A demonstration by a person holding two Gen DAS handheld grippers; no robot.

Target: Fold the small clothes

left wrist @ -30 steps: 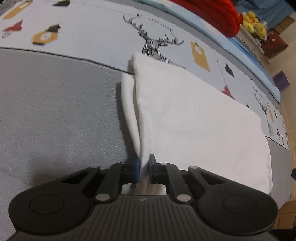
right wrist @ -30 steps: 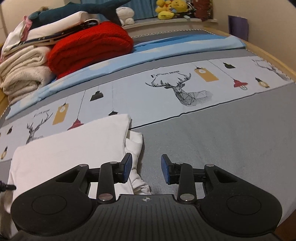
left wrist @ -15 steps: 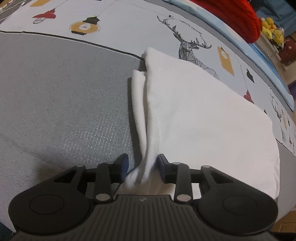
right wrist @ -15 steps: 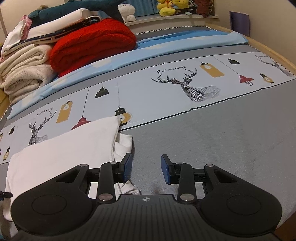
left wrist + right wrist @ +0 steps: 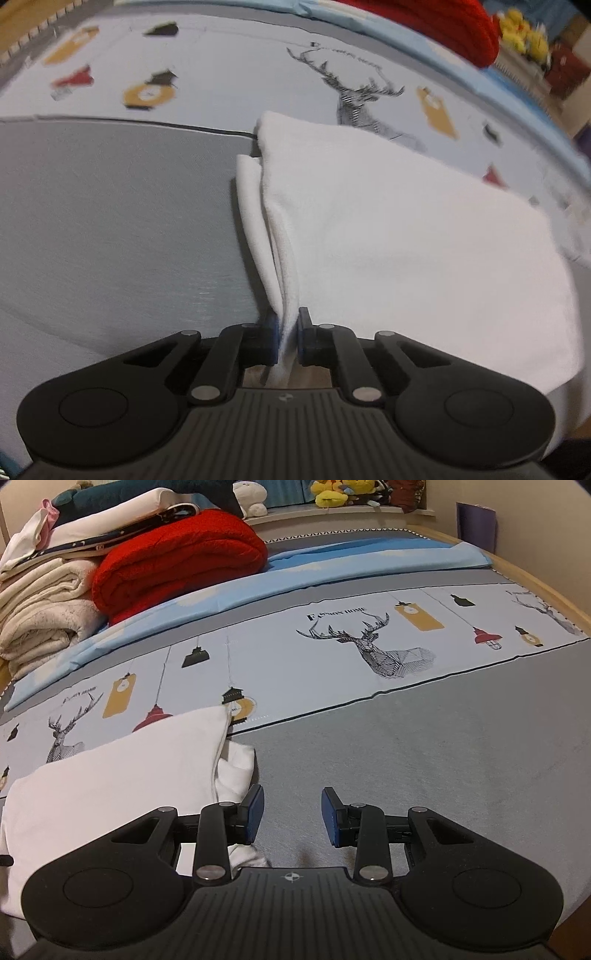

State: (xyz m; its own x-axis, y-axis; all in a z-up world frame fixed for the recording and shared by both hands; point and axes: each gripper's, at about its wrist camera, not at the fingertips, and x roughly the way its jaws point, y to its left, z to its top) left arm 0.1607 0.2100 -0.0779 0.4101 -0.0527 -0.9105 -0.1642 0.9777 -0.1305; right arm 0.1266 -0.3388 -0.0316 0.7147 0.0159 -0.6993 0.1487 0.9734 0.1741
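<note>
Having just closed again, my left gripper point(image 5: 287, 334) jaws pinch the soft folded white cotton garment's point(image 5: 388, 236) bunched edge; right gripper point(image 5: 291, 814) jaws gape empty beside it.

White garment point(image 5: 406, 240): we lose its near edge behind the body of the left gripper point(image 5: 287, 334); in the right wrist view its left side runs off the picture.
Pinched fold point(image 5: 286, 295): we cannot tell how many layers sit between the pads.
Left wrist view: we find the far bedding point(image 5: 221, 66) and the yellow toys point(image 5: 524, 29) smeared with blur.
Red blanket point(image 5: 443, 22): cut by the top edge here.
Stacked linens point(image 5: 48, 602): cropped at the left edge; we cannot count the pieces.
Print lettering point(image 5: 336, 613): only partly legible to us.
Purple object point(image 5: 476, 524): too small for us to identify.
</note>
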